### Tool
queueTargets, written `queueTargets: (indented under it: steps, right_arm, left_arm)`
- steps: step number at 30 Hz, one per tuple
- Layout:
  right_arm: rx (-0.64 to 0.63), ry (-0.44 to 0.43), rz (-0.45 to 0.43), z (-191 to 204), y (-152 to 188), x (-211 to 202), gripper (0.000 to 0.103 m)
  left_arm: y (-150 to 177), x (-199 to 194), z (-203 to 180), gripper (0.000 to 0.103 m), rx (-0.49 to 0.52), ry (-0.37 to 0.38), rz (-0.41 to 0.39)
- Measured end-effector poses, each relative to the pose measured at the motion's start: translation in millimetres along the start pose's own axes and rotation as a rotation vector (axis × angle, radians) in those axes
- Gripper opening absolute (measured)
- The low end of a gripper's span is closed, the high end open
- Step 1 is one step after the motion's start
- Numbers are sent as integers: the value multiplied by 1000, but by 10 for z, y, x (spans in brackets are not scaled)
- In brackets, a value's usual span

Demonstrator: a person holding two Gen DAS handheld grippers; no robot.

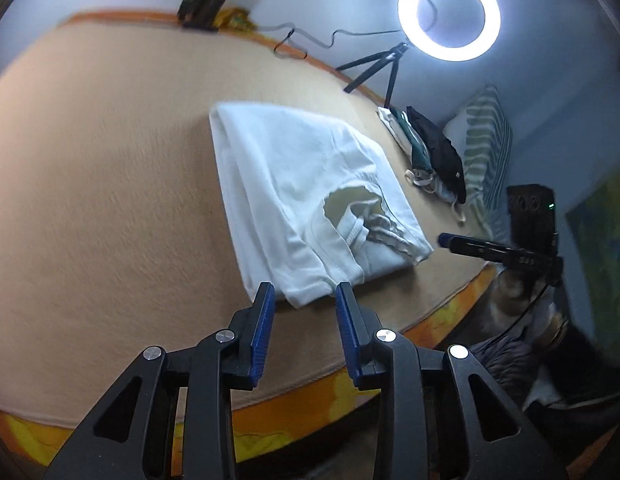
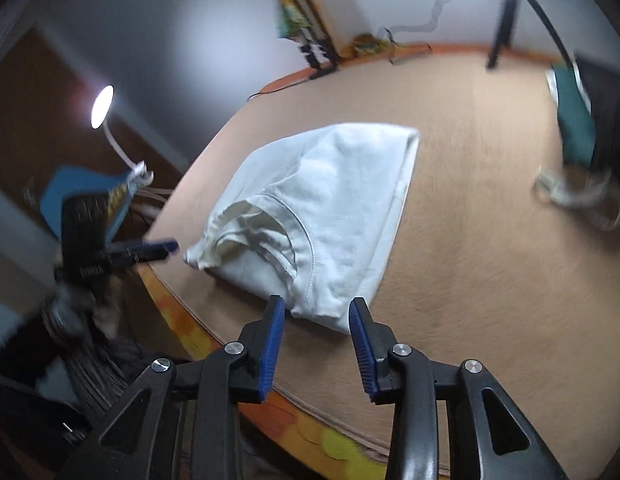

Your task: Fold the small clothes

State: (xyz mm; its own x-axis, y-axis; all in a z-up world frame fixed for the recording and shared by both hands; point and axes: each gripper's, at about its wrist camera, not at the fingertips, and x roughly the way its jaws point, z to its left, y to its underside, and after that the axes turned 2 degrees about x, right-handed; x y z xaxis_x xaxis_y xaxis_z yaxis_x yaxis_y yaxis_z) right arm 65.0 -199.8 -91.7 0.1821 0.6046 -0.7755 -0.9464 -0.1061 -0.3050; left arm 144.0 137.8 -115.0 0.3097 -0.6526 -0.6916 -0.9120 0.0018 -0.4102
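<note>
The white T-shirt [image 1: 310,192] lies folded into a compact rectangle on the tan blanket [image 1: 110,200], apparently nearly finished, with both left tongs [image 1: 305,294] and right tongs [image 2: 317,309] spread wide and empty just beside its near edge.

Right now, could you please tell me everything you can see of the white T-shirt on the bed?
The white T-shirt is soft knit cotton by its look, already folded into a rough rectangle of several layers. Its ribbed collar faces up near the front end, gaping open. The shirt lies flat on the tan blanket, lightly wrinkled. The left gripper and right gripper are both open, each at a near corner; neither holds the cloth.
</note>
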Motion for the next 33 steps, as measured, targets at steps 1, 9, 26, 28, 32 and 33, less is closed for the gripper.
queueTargets:
  steps: [1, 9, 26, 28, 32, 33]
  right_arm:
    - [50, -20, 6, -58, -16, 46, 36]
    - [55, 12, 33, -42, -6, 171, 32]
    - [176, -82, 66, -162, -64, 154, 34]
    - [167, -60, 73, -150, -61, 185, 34]
    - [159, -43, 72, -109, -54, 232, 17]
    - [147, -43, 66, -78, -53, 226, 9]
  left_arm:
    - [19, 43, 10, 30, -33, 14, 14]
    - [13, 179, 76, 27, -156, 92, 22]
    - [-53, 219, 115, 27, -193, 97, 29]
    - [-54, 230, 122, 27, -191, 95, 30]
    - [-46, 210, 104, 13, -168, 75, 9]
    - [-47, 212, 89, 9, -162, 68, 4]
